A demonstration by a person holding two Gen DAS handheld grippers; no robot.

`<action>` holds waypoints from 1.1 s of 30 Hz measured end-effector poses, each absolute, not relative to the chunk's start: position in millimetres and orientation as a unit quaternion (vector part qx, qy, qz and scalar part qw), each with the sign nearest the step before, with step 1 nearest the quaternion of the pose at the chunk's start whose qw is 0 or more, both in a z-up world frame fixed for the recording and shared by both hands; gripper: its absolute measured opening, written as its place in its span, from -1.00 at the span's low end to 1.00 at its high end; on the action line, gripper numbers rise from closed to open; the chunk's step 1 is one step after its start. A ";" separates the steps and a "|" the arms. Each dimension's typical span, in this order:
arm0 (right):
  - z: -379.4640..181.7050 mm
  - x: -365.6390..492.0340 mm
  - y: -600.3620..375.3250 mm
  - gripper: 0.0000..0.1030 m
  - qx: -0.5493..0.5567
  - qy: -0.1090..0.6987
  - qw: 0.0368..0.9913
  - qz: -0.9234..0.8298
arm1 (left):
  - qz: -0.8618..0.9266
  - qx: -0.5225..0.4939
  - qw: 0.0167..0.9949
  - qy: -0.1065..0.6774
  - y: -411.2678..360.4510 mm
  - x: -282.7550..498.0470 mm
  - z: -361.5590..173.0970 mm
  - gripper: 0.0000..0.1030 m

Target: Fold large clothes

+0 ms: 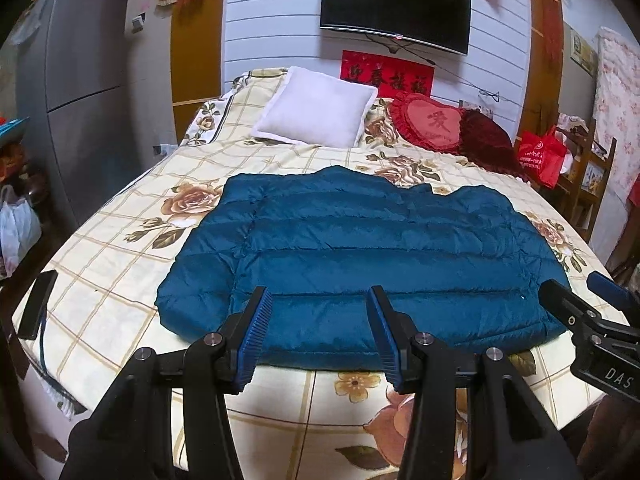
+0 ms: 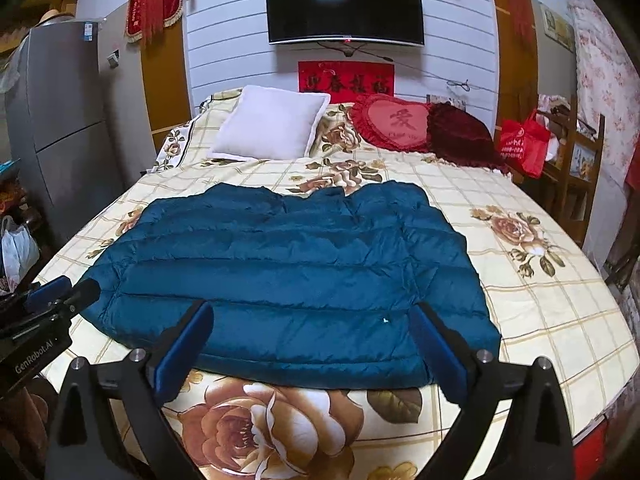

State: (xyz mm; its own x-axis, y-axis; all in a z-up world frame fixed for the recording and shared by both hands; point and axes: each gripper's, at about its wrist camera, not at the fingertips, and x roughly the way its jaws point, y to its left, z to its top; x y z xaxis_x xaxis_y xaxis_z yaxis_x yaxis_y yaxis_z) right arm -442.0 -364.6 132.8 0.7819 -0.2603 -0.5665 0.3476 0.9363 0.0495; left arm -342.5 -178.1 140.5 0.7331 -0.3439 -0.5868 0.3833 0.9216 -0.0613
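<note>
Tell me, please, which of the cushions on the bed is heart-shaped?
The red frilled cushion, lying between the square white pillow and the dark maroon cushion.

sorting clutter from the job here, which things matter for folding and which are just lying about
For the job: blue jacket, left claw, right claw, bed.

Lying about: white pillow, heart cushion, dark red cushion, red bag.

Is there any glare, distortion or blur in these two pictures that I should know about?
Left wrist view: strong fisheye bending, the television looks curved and carries a small light reflection; dark corners. Right wrist view: same bending and a glare bar on the screen; the blue jacket is sharp enough to show its quilting, with a soft sheen; the bed bulges roundly.
</note>
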 end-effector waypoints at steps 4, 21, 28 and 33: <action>132.5 -442.7 -363.0 0.94 0.078 0.285 0.942 -0.157 | -0.184 0.036 0.933 0.307 -178.2 -343.8 140.6 0.09; 125.0 -438.2 -360.0 0.95 0.081 0.295 0.941 -0.148 | -0.163 0.038 0.936 0.310 -170.5 -342.5 138.3 0.10; 125.9 -440.8 -362.3 0.95 0.086 0.291 0.941 -0.152 | -0.144 0.060 0.942 0.297 -173.7 -345.9 138.4 0.10; 125.0 -441.0 -364.7 0.95 0.087 0.293 0.940 -0.150 | -0.130 0.074 0.946 0.286 -175.1 -349.0 139.8 0.10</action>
State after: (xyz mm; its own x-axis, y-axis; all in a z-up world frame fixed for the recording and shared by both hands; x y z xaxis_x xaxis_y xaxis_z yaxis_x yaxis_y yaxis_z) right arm -441.0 -364.7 125.0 0.7836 -0.2312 -0.5767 0.3334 0.9397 0.0763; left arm -349.0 -175.1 139.8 0.8023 -0.2040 -0.5609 0.2888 0.9551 0.0657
